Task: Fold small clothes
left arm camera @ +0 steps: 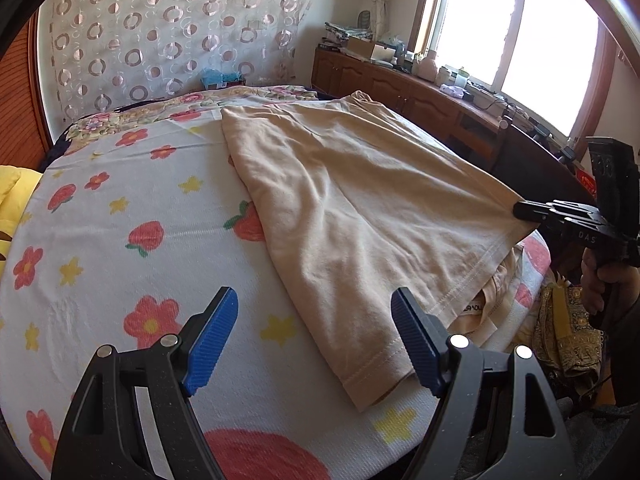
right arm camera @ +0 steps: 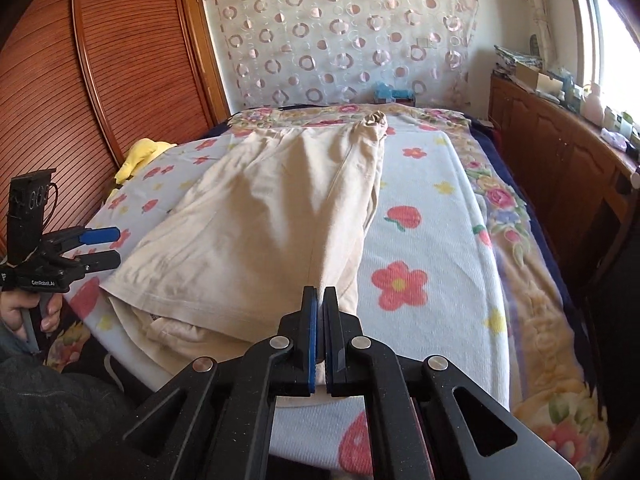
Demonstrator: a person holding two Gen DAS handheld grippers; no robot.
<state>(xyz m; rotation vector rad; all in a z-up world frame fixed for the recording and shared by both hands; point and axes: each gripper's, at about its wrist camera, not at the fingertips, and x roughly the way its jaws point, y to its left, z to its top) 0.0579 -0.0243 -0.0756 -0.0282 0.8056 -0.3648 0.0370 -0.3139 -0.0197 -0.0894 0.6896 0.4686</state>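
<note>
On the bed, over the flowered sheet [left arm camera: 120, 208], the beige shirt [left arm camera: 360, 208] lies spread lengthwise, its hem toward me and its far end bunched near the patterned curtain [right arm camera: 344, 40]. A layer already sits doubled over, with more cloth tucked under the near hem, so I judge I am partway through a fold, not at the start.

My right gripper [right arm camera: 320, 300] has its tongs pressed together on the near right corner of the shirt; in the left wrist view I can see the cloth pulled into a peak where they pinch it. My left gripper [left arm camera: 316, 340] is spread wide and empty, hovering just beside the near left corner of the hem, with one blue pad [left arm camera: 212, 344] over the bare sheet and the other at the edge of the cloth.

The next move, as I read it, is to bring the left tongs down around that corner, catching both layers, and close. Then both hands can lift together and carry the hem toward the far end. If I grab only the top layer, the fold may come out crooked.
</note>
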